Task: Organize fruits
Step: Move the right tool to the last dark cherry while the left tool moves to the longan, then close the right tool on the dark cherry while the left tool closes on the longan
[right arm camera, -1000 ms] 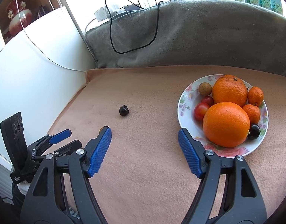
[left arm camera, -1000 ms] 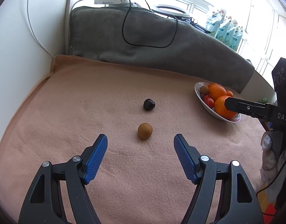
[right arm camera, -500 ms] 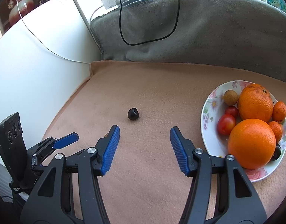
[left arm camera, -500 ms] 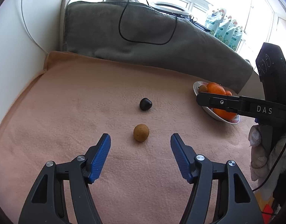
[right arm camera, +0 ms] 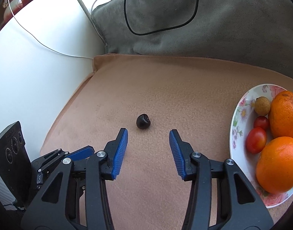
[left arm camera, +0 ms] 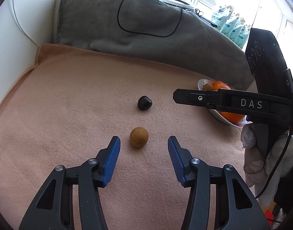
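A small brown round fruit lies on the peach blanket, just ahead of my left gripper. Its blue jaws are closing and touch nothing. Beyond it sits a dark, nearly black fruit. In the right wrist view that dark fruit lies just past the tips of my right gripper, whose jaws are also closing with nothing between them. A flowered plate at the right holds two oranges, red tomatoes and a small tan fruit.
A grey folded blanket with a black cable runs along the back. A white wall borders the left. The right gripper's arm crosses in front of the plate in the left wrist view, with a gloved hand below it.
Both grippers have narrowed their jaws. The right gripper swung left, from the plate to the dark fruit. The left gripper crept closer to the brown fruit.
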Tool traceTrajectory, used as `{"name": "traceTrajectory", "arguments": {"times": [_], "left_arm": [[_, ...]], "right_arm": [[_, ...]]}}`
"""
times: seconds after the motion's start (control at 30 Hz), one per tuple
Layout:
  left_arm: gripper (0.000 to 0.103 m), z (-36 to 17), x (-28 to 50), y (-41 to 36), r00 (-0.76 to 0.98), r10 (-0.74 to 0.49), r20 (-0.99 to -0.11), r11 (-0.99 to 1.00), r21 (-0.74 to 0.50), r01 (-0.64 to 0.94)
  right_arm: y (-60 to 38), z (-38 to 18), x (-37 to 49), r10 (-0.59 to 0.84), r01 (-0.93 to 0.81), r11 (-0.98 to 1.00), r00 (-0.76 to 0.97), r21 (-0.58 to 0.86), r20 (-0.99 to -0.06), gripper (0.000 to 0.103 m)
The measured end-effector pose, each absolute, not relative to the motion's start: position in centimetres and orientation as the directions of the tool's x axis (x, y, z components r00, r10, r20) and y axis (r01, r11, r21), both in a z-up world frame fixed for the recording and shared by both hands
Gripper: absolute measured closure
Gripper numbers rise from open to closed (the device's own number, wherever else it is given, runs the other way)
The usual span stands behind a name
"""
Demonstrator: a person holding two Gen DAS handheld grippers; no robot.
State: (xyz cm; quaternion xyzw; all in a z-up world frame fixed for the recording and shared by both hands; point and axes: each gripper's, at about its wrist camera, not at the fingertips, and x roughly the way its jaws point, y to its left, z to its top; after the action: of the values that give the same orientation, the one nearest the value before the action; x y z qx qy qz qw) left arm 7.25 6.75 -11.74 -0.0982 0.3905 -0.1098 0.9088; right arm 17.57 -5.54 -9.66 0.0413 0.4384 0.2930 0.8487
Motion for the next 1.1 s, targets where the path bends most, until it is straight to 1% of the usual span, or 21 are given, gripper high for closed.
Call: {"name": "traceTrajectory", "arguments": {"times": [0.17, 0.3, 0.53, 0.63, 0.73, 0.87, 1.1], "left_arm": [[0.056, -11.9, 7.5, 6.6, 0.665, -0.282, -0.692, 0.955, -0.267, 0.127], [0.058, -12.1, 7.7, 6.6, 0.662, -0.285, -0.693, 0.954, -0.272, 0.125], [0.060, -12.4, 8.0, 6.8, 0.654, -0.295, -0.697, 0.950, -0.289, 0.120], [0.061, -12.6, 8.0, 7.0, 0.650, -0.298, -0.699, 0.948, -0.296, 0.115], [0.061, -12.7, 8.0, 7.0, 0.649, -0.298, -0.700, 0.948, -0.297, 0.115], [0.065, -13.0, 8.3, 6.9, 0.642, -0.303, -0.704, 0.946, -0.305, 0.112], [0.066, -13.4, 8.6, 7.3, 0.633, -0.311, -0.709, 0.942, -0.320, 0.104]], "right_arm": [[-4.9, -10.2, 18.2, 0.526, -0.469, 0.826, 0.436, 0.314, -0.730, 0.057], [-4.5, -10.6, 18.4, 0.521, -0.477, 0.825, 0.431, 0.304, -0.737, 0.061], [-3.6, -11.1, 18.9, 0.513, -0.495, 0.821, 0.424, 0.283, -0.747, 0.062], [-3.0, -11.3, 19.2, 0.507, -0.507, 0.819, 0.422, 0.268, -0.752, 0.065], [-2.4, -11.6, 19.4, 0.505, -0.520, 0.814, 0.414, 0.258, -0.757, 0.067], [-1.7, -12.0, 19.7, 0.496, -0.532, 0.812, 0.409, 0.241, -0.766, 0.067], [-0.1, -12.8, 20.4, 0.465, -0.546, 0.814, 0.408, 0.198, -0.786, 0.071]]}}
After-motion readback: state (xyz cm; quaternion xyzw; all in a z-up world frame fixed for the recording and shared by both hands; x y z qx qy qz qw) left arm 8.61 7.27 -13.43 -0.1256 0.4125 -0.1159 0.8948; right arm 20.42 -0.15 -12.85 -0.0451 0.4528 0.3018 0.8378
